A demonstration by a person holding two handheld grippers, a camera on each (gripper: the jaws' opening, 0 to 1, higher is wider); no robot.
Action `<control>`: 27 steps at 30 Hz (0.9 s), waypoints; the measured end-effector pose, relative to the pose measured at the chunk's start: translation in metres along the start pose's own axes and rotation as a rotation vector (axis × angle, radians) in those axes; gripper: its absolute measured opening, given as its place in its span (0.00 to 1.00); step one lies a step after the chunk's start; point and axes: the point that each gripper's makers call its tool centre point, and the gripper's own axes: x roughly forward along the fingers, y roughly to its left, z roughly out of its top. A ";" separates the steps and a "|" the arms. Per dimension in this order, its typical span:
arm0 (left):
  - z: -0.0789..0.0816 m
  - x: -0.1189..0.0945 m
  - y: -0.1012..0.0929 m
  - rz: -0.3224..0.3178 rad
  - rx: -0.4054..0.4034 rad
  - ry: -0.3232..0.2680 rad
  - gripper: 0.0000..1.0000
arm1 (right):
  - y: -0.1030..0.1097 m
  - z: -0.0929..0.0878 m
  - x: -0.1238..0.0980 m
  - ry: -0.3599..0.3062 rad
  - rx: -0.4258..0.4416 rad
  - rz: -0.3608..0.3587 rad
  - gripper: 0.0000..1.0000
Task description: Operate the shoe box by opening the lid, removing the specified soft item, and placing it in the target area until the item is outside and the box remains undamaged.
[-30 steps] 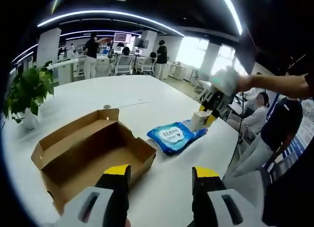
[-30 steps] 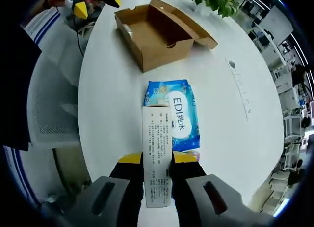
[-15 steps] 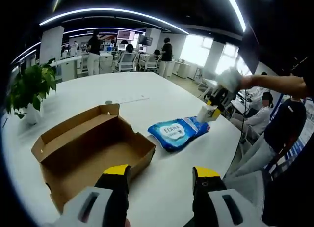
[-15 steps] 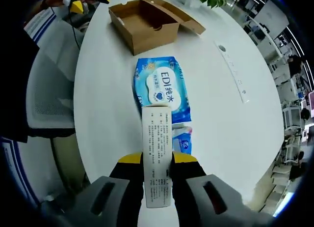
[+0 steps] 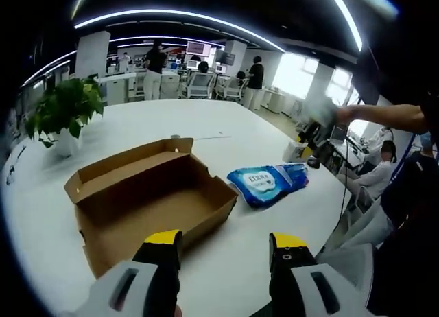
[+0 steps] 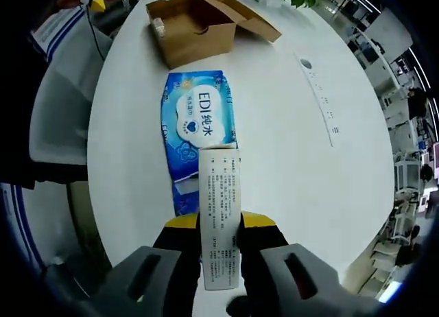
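Left claw (image 5: pixel 223 252) sits low over the near edge of the white surface (image 5: pixel 137 128), jaws spread w/ nothing between them. Just ahead of it the cardboard shoe box (image 5: pixel 154 200) lies open on the surface, lid flap folded back on the far side, interior looks empty from left gripper view. To the right of the box, apart from it, a blue wipes pack (image 5: pixel 266 184) lies flat on the surface, white oval label facing up. Beyond the pack, the right claw (image 5: pixel 310 135) comes in from the right, gloved hand behind it, w/ a small white carton (image 5: pixel 295 151) at its tip. In right gripper view the right claw (image 6: pixel 219 224) is pinching that white carton (image 6: pixel 219 217), printed face up, between yellow-tipped jaws; carton sticks forward over the near end of the wipes pack (image 6: pixel 195 135). Shoe box (image 6: pixel 195 25) is further along, past the pack, near the surface edge (image 6: pixel 103 118). Potted plant (image 5: pixel 63 111) stands on the surface well left of the box. A few people stand at desks in the office behind; a person sits at right.
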 end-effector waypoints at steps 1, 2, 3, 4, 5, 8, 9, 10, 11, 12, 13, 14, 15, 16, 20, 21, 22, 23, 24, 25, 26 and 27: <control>0.000 -0.001 0.001 0.003 -0.003 0.000 0.52 | -0.005 -0.002 0.003 0.005 -0.010 0.003 0.18; -0.001 -0.004 0.004 0.016 -0.012 -0.003 0.52 | -0.008 -0.003 0.005 0.008 -0.013 0.004 0.18; -0.002 -0.007 0.005 0.025 -0.016 -0.004 0.52 | -0.014 -0.004 0.009 0.012 -0.018 0.004 0.18; -0.004 -0.011 0.007 0.039 -0.021 -0.006 0.52 | -0.017 -0.005 0.011 0.015 -0.022 0.004 0.18; -0.005 -0.014 0.009 0.048 -0.026 -0.007 0.52 | -0.020 -0.005 0.014 0.017 -0.026 0.005 0.18; -0.011 -0.023 0.014 0.081 -0.040 -0.005 0.52 | -0.029 -0.005 0.024 0.025 -0.041 0.010 0.18; -0.014 -0.026 0.015 0.092 -0.049 -0.005 0.52 | -0.033 -0.006 0.028 0.027 -0.045 0.012 0.18; -0.016 -0.029 0.016 0.101 -0.054 -0.003 0.52 | -0.037 -0.006 0.032 0.032 -0.054 0.014 0.18; -0.019 -0.032 0.017 0.113 -0.059 -0.003 0.52 | -0.038 -0.006 0.034 0.034 -0.058 0.015 0.18; -0.020 -0.034 0.018 0.120 -0.063 -0.003 0.52 | -0.040 -0.007 0.037 0.037 -0.063 0.017 0.18; -0.023 -0.037 0.018 0.129 -0.069 -0.002 0.52 | -0.041 -0.007 0.038 0.038 -0.065 0.019 0.18; -0.025 -0.039 0.018 0.134 -0.073 -0.001 0.52 | -0.043 -0.007 0.041 0.040 -0.071 0.023 0.19; -0.028 -0.041 0.018 0.143 -0.078 0.002 0.52 | -0.043 -0.008 0.043 0.042 -0.074 0.024 0.19; -0.029 -0.041 0.018 0.145 -0.079 0.003 0.52 | -0.043 -0.008 0.045 0.046 -0.080 0.027 0.19; -0.035 -0.048 0.019 0.169 -0.100 0.002 0.52 | -0.049 -0.013 0.055 0.058 -0.085 0.033 0.19; -0.037 -0.049 0.020 0.175 -0.104 0.002 0.52 | -0.047 -0.014 0.056 0.061 -0.085 0.036 0.19; -0.038 -0.050 0.020 0.178 -0.104 0.003 0.52 | -0.047 -0.015 0.057 0.062 -0.085 0.037 0.19; -0.039 -0.051 0.020 0.182 -0.104 0.004 0.52 | -0.049 -0.016 0.059 0.065 -0.085 0.040 0.19; -0.040 -0.051 0.020 0.186 -0.106 0.006 0.52 | -0.049 -0.017 0.061 0.067 -0.085 0.041 0.19; -0.041 -0.052 0.021 0.189 -0.108 0.007 0.52 | -0.053 -0.018 0.065 0.071 -0.088 0.044 0.19; -0.043 -0.052 0.022 0.192 -0.111 0.010 0.52 | -0.054 -0.020 0.067 0.077 -0.091 0.045 0.19; -0.044 -0.053 0.022 0.195 -0.111 0.010 0.52 | -0.053 -0.021 0.068 0.083 -0.097 0.047 0.19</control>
